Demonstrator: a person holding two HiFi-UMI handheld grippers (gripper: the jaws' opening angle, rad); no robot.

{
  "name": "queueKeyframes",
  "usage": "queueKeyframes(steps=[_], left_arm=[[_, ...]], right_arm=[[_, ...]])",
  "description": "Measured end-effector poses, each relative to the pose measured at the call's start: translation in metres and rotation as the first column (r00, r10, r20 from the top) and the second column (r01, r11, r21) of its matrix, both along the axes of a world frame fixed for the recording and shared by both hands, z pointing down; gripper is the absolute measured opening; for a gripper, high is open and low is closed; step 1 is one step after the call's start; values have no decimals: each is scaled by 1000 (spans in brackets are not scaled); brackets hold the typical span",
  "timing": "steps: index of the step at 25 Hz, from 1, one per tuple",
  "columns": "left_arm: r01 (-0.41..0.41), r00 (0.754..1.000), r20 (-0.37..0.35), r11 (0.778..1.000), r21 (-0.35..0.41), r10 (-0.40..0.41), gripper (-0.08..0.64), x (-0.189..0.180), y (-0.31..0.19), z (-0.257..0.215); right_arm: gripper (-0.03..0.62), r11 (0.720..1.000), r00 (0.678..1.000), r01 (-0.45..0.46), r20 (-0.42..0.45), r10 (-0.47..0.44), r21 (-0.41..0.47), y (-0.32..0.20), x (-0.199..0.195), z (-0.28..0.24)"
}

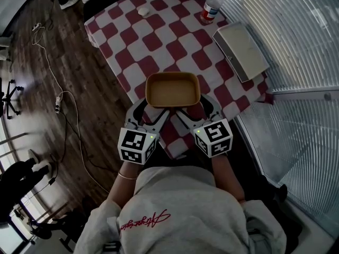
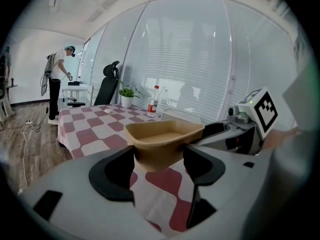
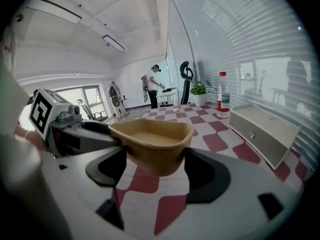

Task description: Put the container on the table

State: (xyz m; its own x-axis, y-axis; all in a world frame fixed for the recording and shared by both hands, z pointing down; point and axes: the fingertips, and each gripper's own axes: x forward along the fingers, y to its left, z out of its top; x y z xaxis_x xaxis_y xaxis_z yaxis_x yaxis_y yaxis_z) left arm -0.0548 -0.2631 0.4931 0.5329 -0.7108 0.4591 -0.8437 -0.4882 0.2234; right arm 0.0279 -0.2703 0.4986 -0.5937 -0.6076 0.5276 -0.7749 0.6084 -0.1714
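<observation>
The tan container (image 1: 173, 89) is clamped at its near corners by the left gripper (image 1: 151, 115) and the right gripper (image 1: 197, 112). Only in the gripper views is its underside seen clear of the checkered tablecloth (image 2: 95, 129).

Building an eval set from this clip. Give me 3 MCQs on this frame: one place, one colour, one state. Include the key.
1. Where does the bottle stand?
A) on the floor
B) at the far right of the table, beyond the white box
C) at the table's near edge

2. What colour is the container?
A) tan
B) blue
C) black

3. How is the container now?
A) upside down on the table
B) upright, gripped by the left tongs and the right tongs
C) lying in the white box

Key:
1 B, the head view shows it past the box.
2 A, it is tan in all three views.
3 B, each gripper view shows it rim up between its tongs.
</observation>
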Motion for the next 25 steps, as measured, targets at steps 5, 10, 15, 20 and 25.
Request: queueKeyframes(steps=[5, 10, 15, 20, 25], left_arm=[[-2, 1000, -3, 1000, -21, 1, 319, 1, 0, 8], [-2, 1000, -11, 999, -42, 2, 319, 2, 1, 14], [-2, 1000, -14, 998, -59, 1, 319, 2, 1, 20], [-1, 1000, -19, 998, -69, 0, 319, 2, 1, 23], [-3, 1000, -12, 996, -84, 2, 319, 2, 2, 27]], right_arm=[[364, 1000, 1000, 2, 4, -1, -25, 0, 1, 9], [364, 999, 1000, 1, -3, -1, -39, 0, 1, 13], [364, 998, 1000, 3, -11, -4, -56, 1, 2, 20], [364, 998, 1000, 2, -14, -3, -65, 1, 2, 22], [364, 997, 1000, 0, -16, -1, -77, 2, 2, 27]])
